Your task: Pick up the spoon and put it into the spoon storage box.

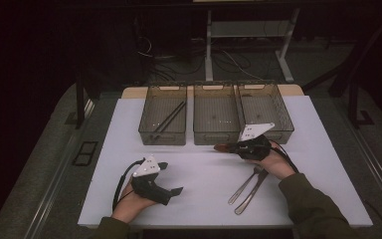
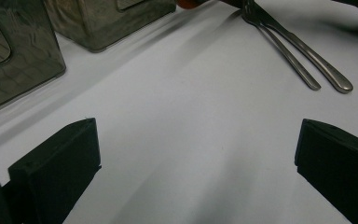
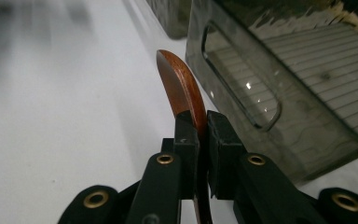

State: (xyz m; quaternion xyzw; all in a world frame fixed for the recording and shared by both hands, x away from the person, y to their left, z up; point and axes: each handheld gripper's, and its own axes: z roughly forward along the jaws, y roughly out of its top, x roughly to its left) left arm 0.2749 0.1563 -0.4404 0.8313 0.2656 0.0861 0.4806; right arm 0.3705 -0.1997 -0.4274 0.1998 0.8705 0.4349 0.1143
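My right gripper [image 1: 227, 147] lies on its side in front of the middle tray, shut on a reddish-brown wooden utensil [image 1: 220, 147]. In the right gripper view the pads [image 3: 186, 130] pinch the utensil's flat wood, and its rounded end [image 3: 179, 79] curves up past the tips of the gripper [image 3: 203, 123]. My left gripper [image 1: 170, 178] rests at the near left of the white board, open; its jaws stand wide apart over bare board, the gripper [image 2: 196, 135] holding nothing.
Three smoky plastic trays stand in a row at the back: left [image 1: 162, 137] with black chopsticks [image 1: 169, 119], middle [image 1: 215, 137], right [image 1: 283, 133]. Two metal pieces of cutlery [image 1: 248, 185] lie by the right hand. The white board [image 1: 204, 204] ends near the forearms.
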